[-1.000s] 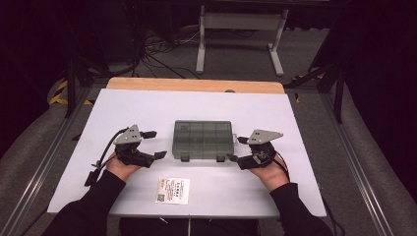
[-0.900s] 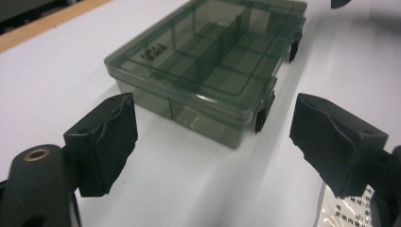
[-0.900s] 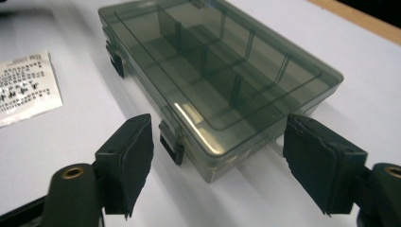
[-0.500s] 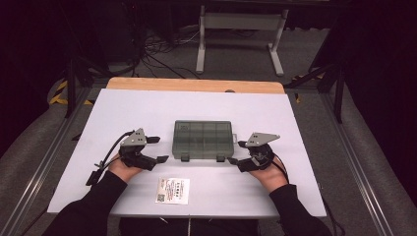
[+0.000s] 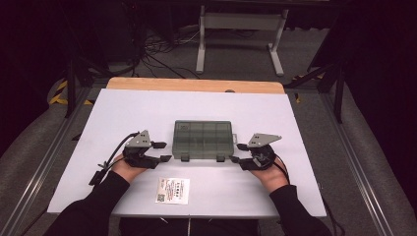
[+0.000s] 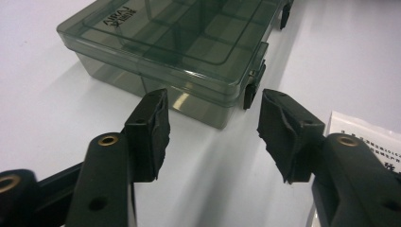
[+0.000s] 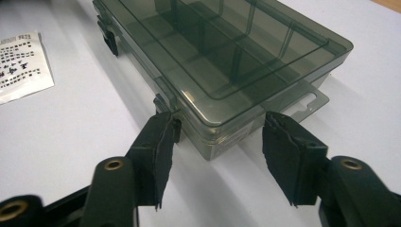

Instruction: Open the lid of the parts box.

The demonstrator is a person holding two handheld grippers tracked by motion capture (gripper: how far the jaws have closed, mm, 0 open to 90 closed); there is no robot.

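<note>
A smoky clear compartment box (image 5: pixel 202 139) with its lid shut lies flat in the middle of the white table. My left gripper (image 5: pixel 163 151) rests at the box's near left corner, and its jaws have just been closing. In the left gripper view the box (image 6: pixel 165 38) and a front latch (image 6: pixel 250 92) lie just beyond the gap of that gripper (image 6: pixel 213 113), untouched. My right gripper (image 5: pixel 236 153) stands at the near right corner, jaws also just closing. In the right gripper view that gripper (image 7: pixel 218 130) straddles the corner of the box (image 7: pixel 227 52) without its pads pressing.
A printed white card (image 5: pixel 173 190) lies near the table's front edge between my forearms; it is the card (image 6: pixel 369 137) beside the left jaws and the card (image 7: pixel 23 61) far left of the right jaws. A wooden strip (image 5: pixel 196 85) runs along the table's far edge.
Both pairs of jaws have narrowed. The left gripper has dropped a little lower beside the box's near left corner. The box and the card have not moved.
</note>
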